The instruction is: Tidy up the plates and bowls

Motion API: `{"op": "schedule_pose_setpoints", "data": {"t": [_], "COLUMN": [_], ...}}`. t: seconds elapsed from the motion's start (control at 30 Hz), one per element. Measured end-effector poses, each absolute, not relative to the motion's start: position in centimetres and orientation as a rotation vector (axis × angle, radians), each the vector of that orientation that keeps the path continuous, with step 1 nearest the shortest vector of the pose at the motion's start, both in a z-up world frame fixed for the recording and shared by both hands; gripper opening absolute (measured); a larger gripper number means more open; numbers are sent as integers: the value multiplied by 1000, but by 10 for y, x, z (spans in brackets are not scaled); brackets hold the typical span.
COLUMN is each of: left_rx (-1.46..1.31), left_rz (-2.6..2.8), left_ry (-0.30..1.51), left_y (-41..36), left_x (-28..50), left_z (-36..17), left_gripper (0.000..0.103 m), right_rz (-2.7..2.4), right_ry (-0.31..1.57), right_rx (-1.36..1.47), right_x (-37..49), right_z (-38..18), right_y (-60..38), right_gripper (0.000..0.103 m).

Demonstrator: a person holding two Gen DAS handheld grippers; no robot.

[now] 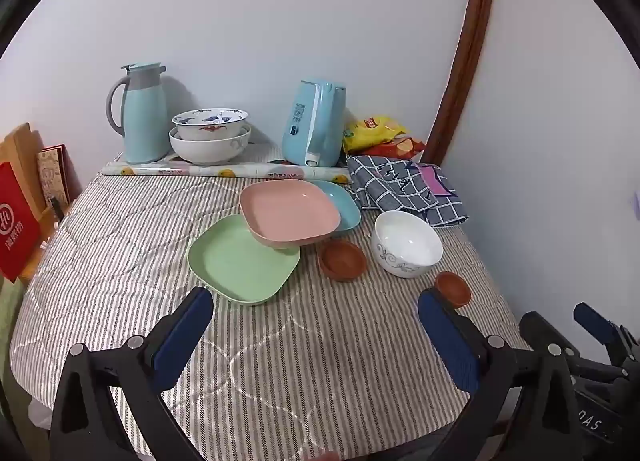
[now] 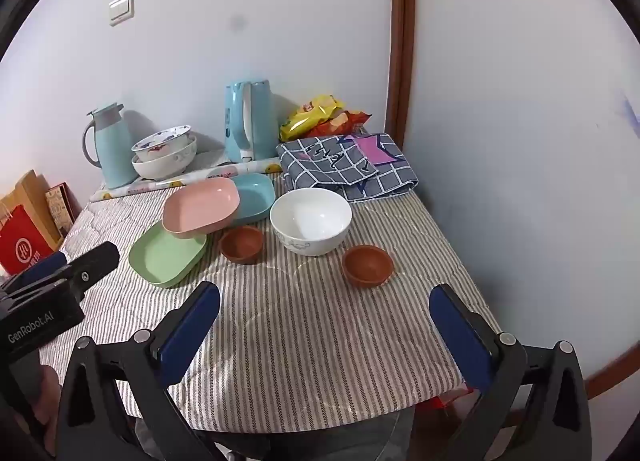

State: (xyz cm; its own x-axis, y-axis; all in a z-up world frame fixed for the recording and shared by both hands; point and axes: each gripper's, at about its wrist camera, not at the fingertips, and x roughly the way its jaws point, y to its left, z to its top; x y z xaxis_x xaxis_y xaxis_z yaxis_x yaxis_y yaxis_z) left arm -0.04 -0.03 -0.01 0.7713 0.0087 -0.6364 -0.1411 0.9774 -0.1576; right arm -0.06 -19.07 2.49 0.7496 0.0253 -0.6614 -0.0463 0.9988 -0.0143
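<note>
Ahead of the left gripper (image 1: 316,317), jaws spread wide with nothing between them: green plate (image 1: 244,261) nearest, just beyond the left fingertip. Beyond it, pink plate (image 1: 290,213), tilted, propped partly on the green plate and partly on the blue plate (image 1: 344,207) behind. Right of the green plate, first brown bowl (image 1: 343,260); further right, white bowl (image 1: 406,243); nearest the right fingertip, second brown bowl (image 1: 453,287).

Ahead of the right gripper (image 2: 325,307), likewise gaping and holding nothing: second brown bowl (image 2: 368,264) closest, a little beyond and between the fingers; white bowl (image 2: 310,221) beyond that; first brown bowl (image 2: 241,245) off to the left; three plates further left, green plate (image 2: 166,257) foremost, pink plate (image 2: 202,207) leaning across it, blue plate (image 2: 256,197) at the back.

Far off against the wall, past everything: two patterned bowls (image 1: 210,137) nested beside a thermos jug (image 1: 142,117), then a kettle (image 1: 314,125), snack bags (image 1: 376,133) and a checked cloth (image 1: 404,189).

Judged by the layout, hardly begun. Plates overlapping untidily rather than stacked square; brown bowls apart, not nested; white bowl alone. Left to do, probably: squaring the three plates into one pile, nesting the small bowls, grouping the white bowl with them. Both grippers back at the near edge of the striped table cover (image 1: 280,361), touching nothing.
</note>
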Motion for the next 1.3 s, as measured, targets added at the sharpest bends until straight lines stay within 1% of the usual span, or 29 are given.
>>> {"op": "schedule_pose_setpoints", "data": {"t": [0.37,1.3], "left_rx": [-203,-207], "left_rz": [94,90], "left_ry": [686,673], "left_y": [-16,-9], "left_x": [-7,-7], "left_z": [-5,-2], "left_gripper": [103,103], "right_rz": [37,41], "right_ry": [723,703], "right_rx": [-17,-8], "right_x": [-1,-8], "right_z": [26,30], "right_y": [-194,-197], "right_gripper": [103,103]}}
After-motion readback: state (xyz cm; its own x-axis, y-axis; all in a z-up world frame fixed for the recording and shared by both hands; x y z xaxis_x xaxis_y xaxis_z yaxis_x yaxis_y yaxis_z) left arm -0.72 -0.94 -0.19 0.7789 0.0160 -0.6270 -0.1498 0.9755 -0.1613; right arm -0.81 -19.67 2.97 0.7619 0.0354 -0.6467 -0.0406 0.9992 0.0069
